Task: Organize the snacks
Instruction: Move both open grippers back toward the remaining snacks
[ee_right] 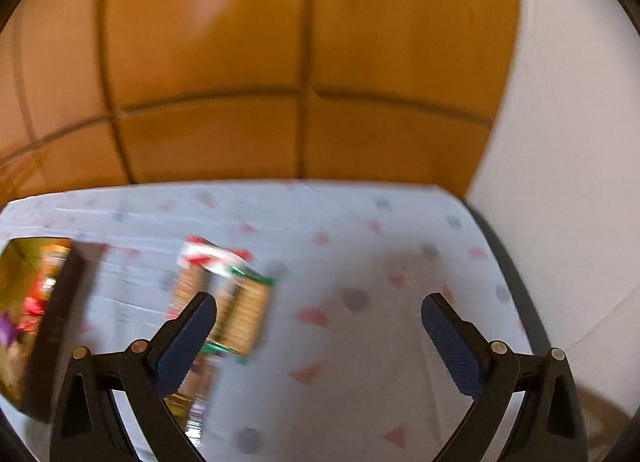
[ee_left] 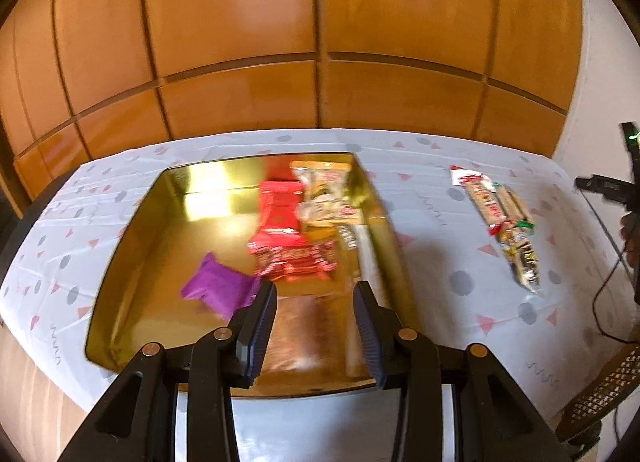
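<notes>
your left gripper (ee_left: 314, 298) hangs over the gold tray's (ee_left: 120, 294) near end, jaws partly apart and empty. inside lie a purple packet (ee_left: 218, 290), red packets (ee_left: 280, 210) and a clear bag (ee_left: 324, 194) farther back. your right gripper (ee_right: 318, 316), spread wide, holds nothing; the snack bars (ee_right: 240, 302) lie on the tablecloth (ee_right: 360, 362) beside the tray.

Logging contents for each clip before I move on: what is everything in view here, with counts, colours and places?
tray: one, gold, on the tablecloth
purple packet: one, in tray, near left
red packets: several, count unclear, tray centre
clear snack bags: about two, tray far right
snack bars: a few, brown, red and green ends, on cloth right of tray
tablecloth: one, white, grey dots, pink triangles
wood panelling: orange-brown, behind
left hand-held gripper: black, open, over tray
right hand-held gripper: black, open, empty
</notes>
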